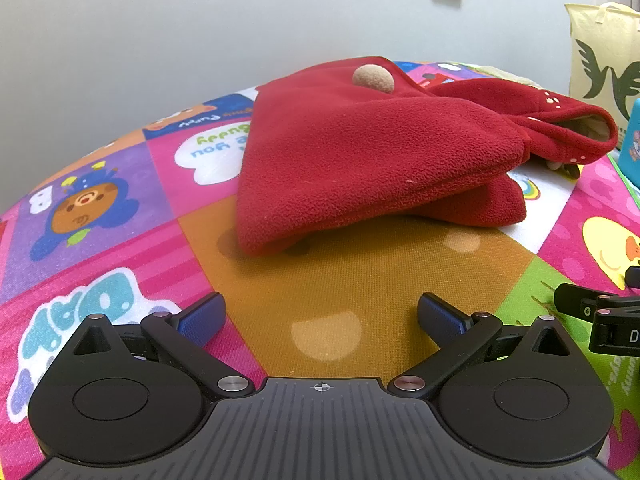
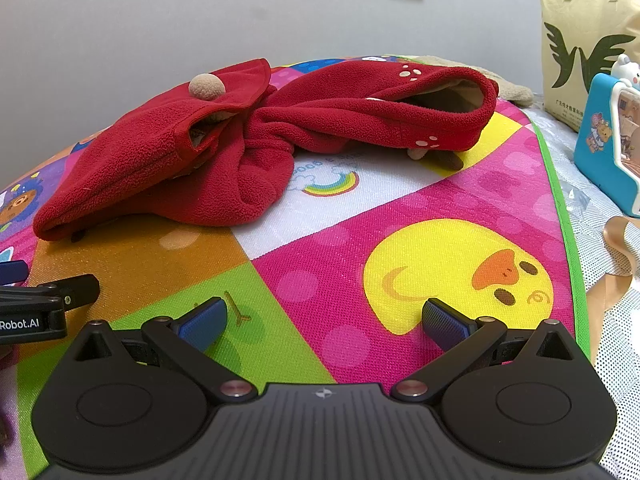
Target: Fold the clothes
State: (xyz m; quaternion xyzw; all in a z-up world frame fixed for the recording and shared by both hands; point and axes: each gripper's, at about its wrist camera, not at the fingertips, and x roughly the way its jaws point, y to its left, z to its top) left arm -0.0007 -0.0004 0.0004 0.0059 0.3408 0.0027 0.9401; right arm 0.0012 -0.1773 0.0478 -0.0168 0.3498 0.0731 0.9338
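A red fleece garment (image 1: 372, 160) lies folded on the colourful play mat (image 1: 352, 280), with a tan pom-pom (image 1: 373, 78) on top and its hood (image 1: 560, 120) spread to the right. In the right wrist view the same garment (image 2: 168, 168) lies ahead at the left, its hood (image 2: 400, 108) open toward me. My left gripper (image 1: 320, 316) stands open, a short way in front of the garment, nothing between its blue pads (image 1: 202, 318). My right gripper (image 2: 325, 320) is open too, over the mat's pink and green patches, apart from the cloth.
A yellow bag (image 2: 584, 48) stands at the back right against the grey wall. A blue toy box (image 2: 608, 148) sits right of the mat's green edge (image 2: 560, 200). The left gripper's body (image 2: 36, 312) shows at the right view's left border, the right gripper's (image 1: 604, 316) at the left view's right.
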